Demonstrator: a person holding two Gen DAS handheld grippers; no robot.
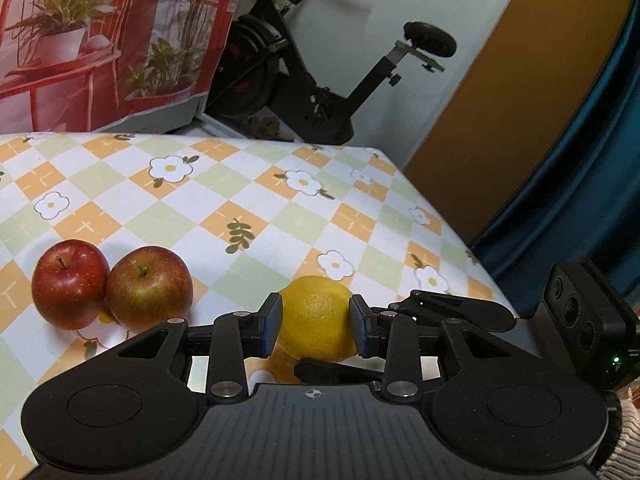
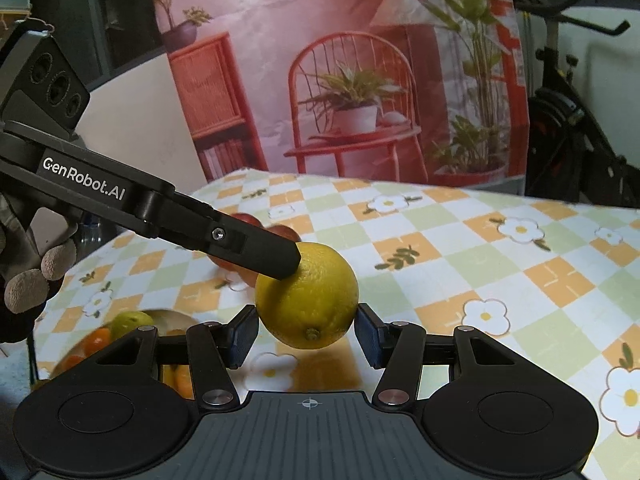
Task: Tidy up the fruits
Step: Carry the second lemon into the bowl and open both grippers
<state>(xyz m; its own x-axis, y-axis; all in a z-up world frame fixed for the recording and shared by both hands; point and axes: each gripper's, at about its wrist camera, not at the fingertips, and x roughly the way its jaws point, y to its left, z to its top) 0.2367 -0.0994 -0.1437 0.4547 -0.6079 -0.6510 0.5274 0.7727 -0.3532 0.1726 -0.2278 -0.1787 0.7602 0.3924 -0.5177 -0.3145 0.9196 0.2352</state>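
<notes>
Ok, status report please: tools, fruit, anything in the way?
Left tool, right tool both shut on lemon. Lemon looks lifted. Apples aside, nothing in the way.

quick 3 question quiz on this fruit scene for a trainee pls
1. True or false: the red apple touches the apple beside it.
2. The left gripper is shut on: A the lemon, B an apple, C nothing.
3. What else grips the lemon?
Key: 1 true; 2 A; 3 the right gripper.
</notes>
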